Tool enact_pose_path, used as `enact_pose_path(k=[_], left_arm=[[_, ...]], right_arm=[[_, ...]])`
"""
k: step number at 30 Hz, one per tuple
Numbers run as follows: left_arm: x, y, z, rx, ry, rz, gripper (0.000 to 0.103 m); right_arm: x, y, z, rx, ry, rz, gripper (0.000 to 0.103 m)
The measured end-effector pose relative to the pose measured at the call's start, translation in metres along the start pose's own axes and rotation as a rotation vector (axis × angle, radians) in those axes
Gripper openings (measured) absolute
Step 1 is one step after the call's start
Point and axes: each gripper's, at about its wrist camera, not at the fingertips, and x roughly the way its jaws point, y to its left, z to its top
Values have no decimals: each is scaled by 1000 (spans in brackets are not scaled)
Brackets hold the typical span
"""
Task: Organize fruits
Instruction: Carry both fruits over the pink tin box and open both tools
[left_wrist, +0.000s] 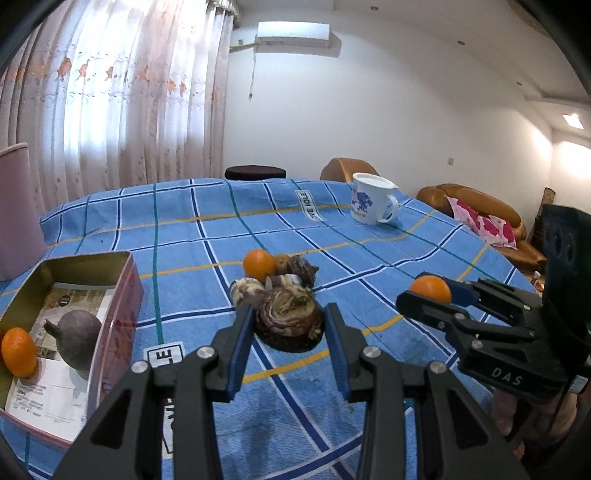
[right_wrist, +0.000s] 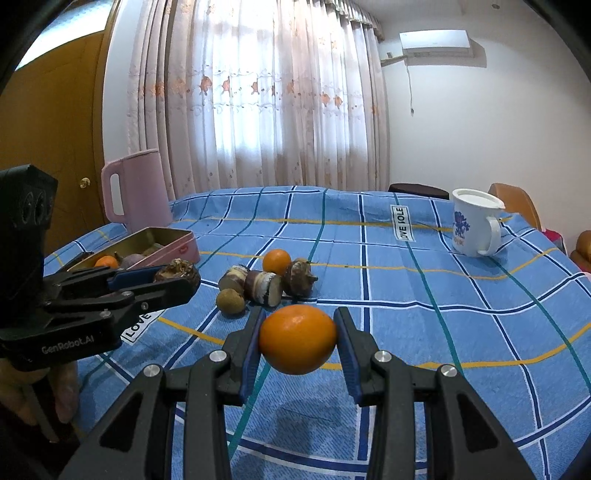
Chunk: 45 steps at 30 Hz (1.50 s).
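Observation:
My left gripper (left_wrist: 290, 326) is shut on a brown, ringed bulb (left_wrist: 290, 319), held just above the blue checked cloth; the right wrist view shows the same bulb (right_wrist: 177, 272) at the tip of the left gripper (right_wrist: 181, 278). My right gripper (right_wrist: 298, 334) is shut on an orange (right_wrist: 297, 338), and the left wrist view shows that orange (left_wrist: 431, 290) in the right gripper (left_wrist: 424, 295) at the right. An open tin box (left_wrist: 122, 291) at the left holds an orange (left_wrist: 18, 352) and a dark bulb (left_wrist: 77, 338). A small pile lies mid-table: one orange (left_wrist: 258, 264) and brown bulbs (left_wrist: 299, 271).
A white mug (right_wrist: 474, 227) with a blue print stands at the far right of the table. A pink jug (right_wrist: 136, 192) stands behind the tin box (right_wrist: 147, 236). A small round brown fruit (right_wrist: 231, 301) and cut bulb pieces (right_wrist: 264, 288) lie by the pile. Brown sofas stand beyond the table.

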Motion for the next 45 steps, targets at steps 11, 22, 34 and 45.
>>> enact_pose_path(k=[11, 22, 34, 45], left_arm=[[-5, 1, 0, 3, -30, 19, 40], [-17, 1, 2, 10, -77, 56, 40], [-34, 20, 11, -19, -90, 123, 40], [-64, 70, 16, -78, -97, 240, 40]], right_arm=[[-8, 1, -1, -15, -54, -2, 40], [-14, 1, -1, -16, -93, -7, 40], [-13, 14, 19, -33, -78, 35, 40], [-2, 63, 77, -92, -114, 205, 40]])
